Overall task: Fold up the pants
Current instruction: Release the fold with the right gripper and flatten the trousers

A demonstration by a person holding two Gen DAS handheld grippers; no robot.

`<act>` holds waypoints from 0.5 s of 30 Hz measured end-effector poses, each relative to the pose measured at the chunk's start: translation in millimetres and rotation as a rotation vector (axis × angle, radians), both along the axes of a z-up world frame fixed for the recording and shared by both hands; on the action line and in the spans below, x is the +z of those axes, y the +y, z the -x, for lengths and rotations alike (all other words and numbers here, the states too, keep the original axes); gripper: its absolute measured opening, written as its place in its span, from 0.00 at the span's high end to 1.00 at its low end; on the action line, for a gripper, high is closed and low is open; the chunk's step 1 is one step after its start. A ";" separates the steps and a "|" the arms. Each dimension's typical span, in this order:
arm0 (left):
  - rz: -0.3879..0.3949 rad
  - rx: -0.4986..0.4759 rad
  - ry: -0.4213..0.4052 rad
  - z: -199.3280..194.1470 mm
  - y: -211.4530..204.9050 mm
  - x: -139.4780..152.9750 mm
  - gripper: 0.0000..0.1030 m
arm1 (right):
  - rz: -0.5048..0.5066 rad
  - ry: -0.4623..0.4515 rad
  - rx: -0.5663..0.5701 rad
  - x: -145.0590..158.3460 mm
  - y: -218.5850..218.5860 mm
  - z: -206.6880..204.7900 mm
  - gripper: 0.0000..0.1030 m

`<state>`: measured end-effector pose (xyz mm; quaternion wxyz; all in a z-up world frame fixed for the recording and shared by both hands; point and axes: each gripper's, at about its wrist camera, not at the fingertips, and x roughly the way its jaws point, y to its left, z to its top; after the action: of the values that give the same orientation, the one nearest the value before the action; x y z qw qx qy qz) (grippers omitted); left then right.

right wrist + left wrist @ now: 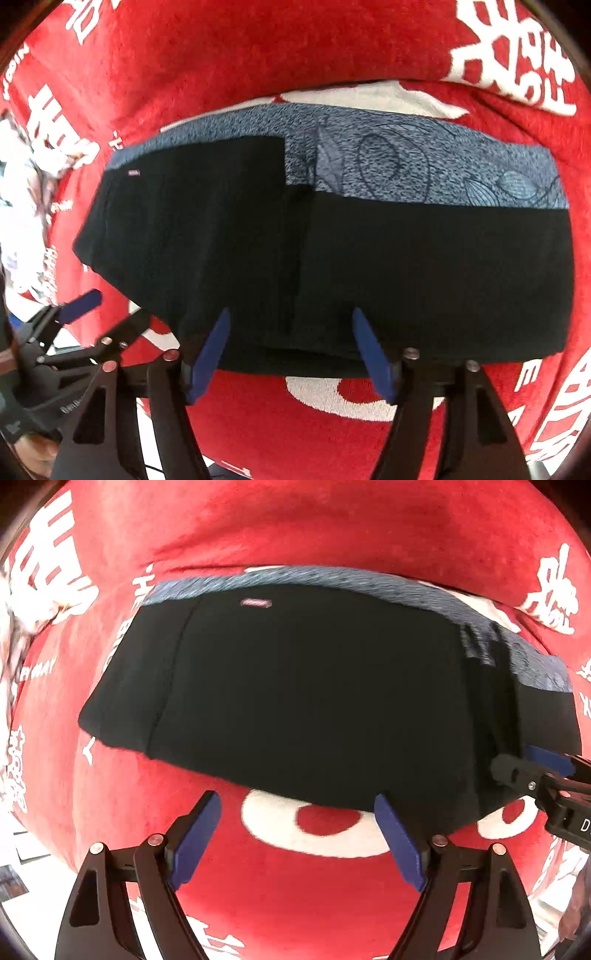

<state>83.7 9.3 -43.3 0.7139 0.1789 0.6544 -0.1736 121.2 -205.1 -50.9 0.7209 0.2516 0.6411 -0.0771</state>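
Pants (pixel 369 266), one folded pair; two open hand-held grippers (pixel 295 834) (pixel 291 350).

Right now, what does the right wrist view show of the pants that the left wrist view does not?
Only the right wrist view shows the leaf-and-line print on the blue-grey patterned fabric and the open right gripper with nothing between its pads, at the near edge of the black pants. Only the left wrist view shows its own open left gripper over the red blanket. Both show the folded pants and the small pink label.
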 end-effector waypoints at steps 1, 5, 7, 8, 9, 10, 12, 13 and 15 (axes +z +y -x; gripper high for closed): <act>0.002 0.010 0.002 -1.6 4.1 -0.8 0.17 | 0.007 0.008 0.007 -1.3 3.4 -2.6 0.29; 0.010 0.044 0.006 -6.4 19.0 -2.7 0.17 | 0.021 0.038 0.014 -5.1 10.9 -10.4 0.28; 0.011 0.056 0.010 -7.5 23.6 -3.6 0.17 | 0.027 0.050 0.012 -6.9 13.0 -13.0 0.28; 0.012 0.061 0.011 -8.3 26.1 -4.1 0.17 | 0.031 0.054 0.012 -7.8 14.7 -14.6 0.27; 0.012 0.065 0.011 -8.4 27.6 -4.3 0.17 | 0.033 0.056 0.012 -8.4 16.0 -15.5 0.26; 0.012 0.070 0.012 -7.5 28.8 -3.6 0.17 | 0.036 0.060 0.012 -9.4 18.3 -17.1 0.25; 0.014 0.087 0.018 -9.6 34.2 -3.5 0.17 | 0.046 0.067 0.018 -11.6 24.1 -21.9 0.24; 0.014 0.093 0.018 -9.5 36.5 -2.3 0.17 | 0.050 0.070 0.022 -13.2 27.5 -25.2 0.24; 0.014 0.119 0.015 -8.7 45.8 2.3 0.17 | 0.056 0.074 0.025 -15.5 32.7 -29.6 0.24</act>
<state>92.4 55.1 -41.0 0.7194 0.1333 0.6678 -0.1366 150.8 -172.4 -66.4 0.7044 0.2204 0.6680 -0.0952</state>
